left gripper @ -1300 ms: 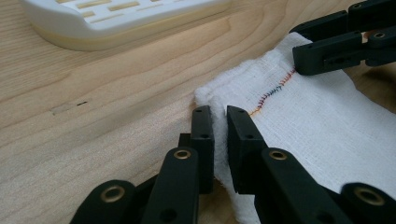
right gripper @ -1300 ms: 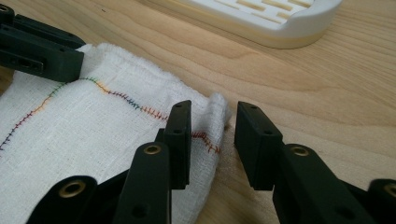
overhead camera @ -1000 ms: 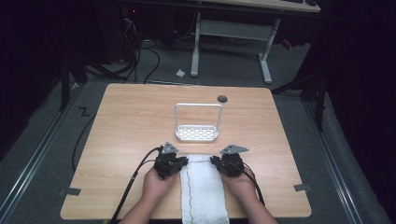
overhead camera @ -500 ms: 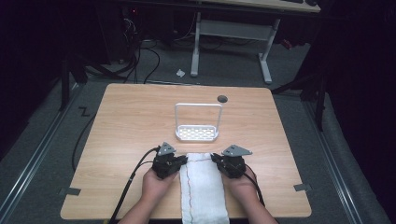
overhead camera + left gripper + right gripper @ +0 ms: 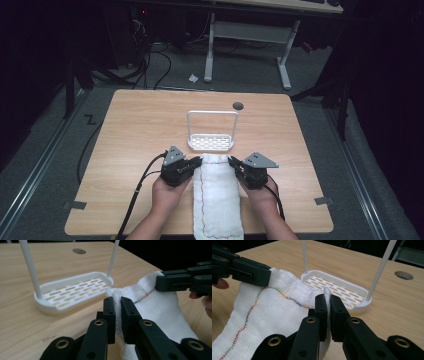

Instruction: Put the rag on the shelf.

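A counter [image 5: 130,130] carries a rack [image 5: 211,142] near its middle. Just in front of the rack, a towel [image 5: 217,200] lies lengthwise, running to the counter's near edge. The left gripper [image 5: 196,163] sits at the towel's far left corner, the right gripper [image 5: 234,163] at its far right corner. A round hole [image 5: 238,105] lies behind the rack, to its right.

— How many cloths do you count on the table [image 5: 130,130]?
— One white cloth [image 5: 216,200], at the near edge.
— Racks?
— One white slotted rack [image 5: 211,142], just beyond the cloth, with two upright posts.
— Grippers?
— Two: the left gripper [image 5: 198,162] and the right gripper [image 5: 233,162]. Two hands as well.
— Anything else?
— One round grommet [image 5: 238,106], far right.
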`<action>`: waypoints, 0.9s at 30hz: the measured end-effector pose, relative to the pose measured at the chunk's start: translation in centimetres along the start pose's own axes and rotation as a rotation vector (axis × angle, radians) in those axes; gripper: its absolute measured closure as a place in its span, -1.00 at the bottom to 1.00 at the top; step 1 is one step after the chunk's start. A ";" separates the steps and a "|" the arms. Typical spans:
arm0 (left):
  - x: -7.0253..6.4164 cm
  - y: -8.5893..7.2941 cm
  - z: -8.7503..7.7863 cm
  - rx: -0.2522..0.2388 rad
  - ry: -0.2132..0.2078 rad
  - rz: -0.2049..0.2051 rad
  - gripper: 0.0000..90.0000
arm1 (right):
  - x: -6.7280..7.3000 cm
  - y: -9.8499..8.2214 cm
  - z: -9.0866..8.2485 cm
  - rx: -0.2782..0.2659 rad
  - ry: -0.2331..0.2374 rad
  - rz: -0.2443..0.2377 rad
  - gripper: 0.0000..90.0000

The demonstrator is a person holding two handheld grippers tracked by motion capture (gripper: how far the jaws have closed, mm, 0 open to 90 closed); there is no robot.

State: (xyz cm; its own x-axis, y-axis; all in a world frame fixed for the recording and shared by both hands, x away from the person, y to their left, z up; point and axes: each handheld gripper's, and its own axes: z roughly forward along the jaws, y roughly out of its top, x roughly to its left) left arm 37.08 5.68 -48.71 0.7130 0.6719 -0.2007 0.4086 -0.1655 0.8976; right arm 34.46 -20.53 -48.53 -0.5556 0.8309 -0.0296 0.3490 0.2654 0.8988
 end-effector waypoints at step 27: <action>-1.5 9.8 -4.1 -0.239 0.015 0.108 0.85 | -0.8 9.6 -3.7 -0.248 -0.025 -0.040 0.91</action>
State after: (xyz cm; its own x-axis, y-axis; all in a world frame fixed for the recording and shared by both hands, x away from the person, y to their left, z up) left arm 37.70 6.00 -38.01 0.7356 0.6708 -0.0947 0.1834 -0.0626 0.9811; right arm 35.44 -20.49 -38.26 -0.5452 0.8349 -0.0757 0.1295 0.1732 0.9763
